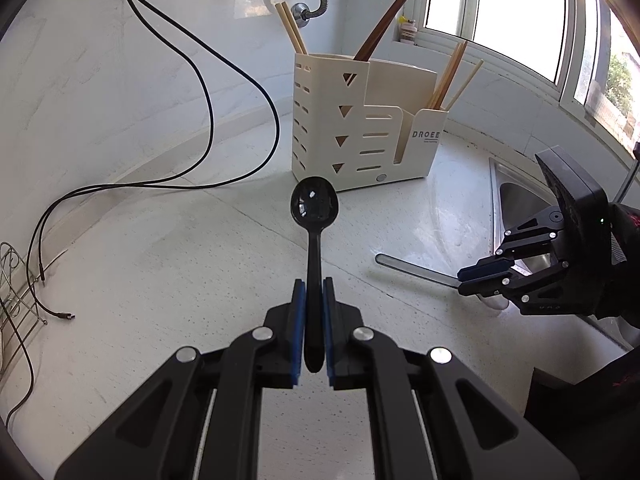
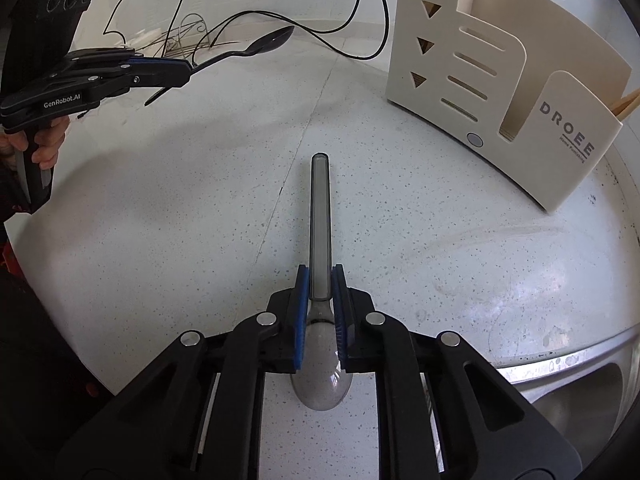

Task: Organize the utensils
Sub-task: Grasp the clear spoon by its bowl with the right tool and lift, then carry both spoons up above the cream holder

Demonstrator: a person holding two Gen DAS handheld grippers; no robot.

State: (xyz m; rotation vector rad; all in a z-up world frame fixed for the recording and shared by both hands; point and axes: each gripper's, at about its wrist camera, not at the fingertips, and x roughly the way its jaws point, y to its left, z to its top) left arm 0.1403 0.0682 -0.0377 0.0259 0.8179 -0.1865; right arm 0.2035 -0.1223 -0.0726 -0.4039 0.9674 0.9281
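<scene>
Blue-padded jaws of the right gripper [image 2: 320, 312] are closed on the neck of a translucent grey spoon [image 2: 321, 240], just where the handle widens into the bowl; the bowl lies under the linkage against the speckled countertop [image 2: 160, 220], and the long flat handle points away toward the cream utensil holder [image 2: 496, 80]. From the left wrist view, the left gripper [image 1: 314, 320] is clamped on the lower handle of a black spoon [image 1: 314, 216], held clear of the counter with its glossy, round bowl forward and aimed at the same holder. That holder is a stepped, slotted caddy with several compartments, some already holding wooden chopsticks [image 1: 294, 32], and it stands near the back wall, apart from both spoons. Risks, as I judge them: the grey spoon is pinched near its bowl end, so the long handle could swing or pivot between the pads on lifting, and its smooth plastic may slip. Both grippers heading for the holder together could collide, or a spoon could knock the leaning chopsticks. Loose black cables [image 1: 208, 92] trail across the counter to the left, and the sink [image 2: 580, 392] edge sits just beside the right gripper, where a dropped spoon could slide in.
</scene>
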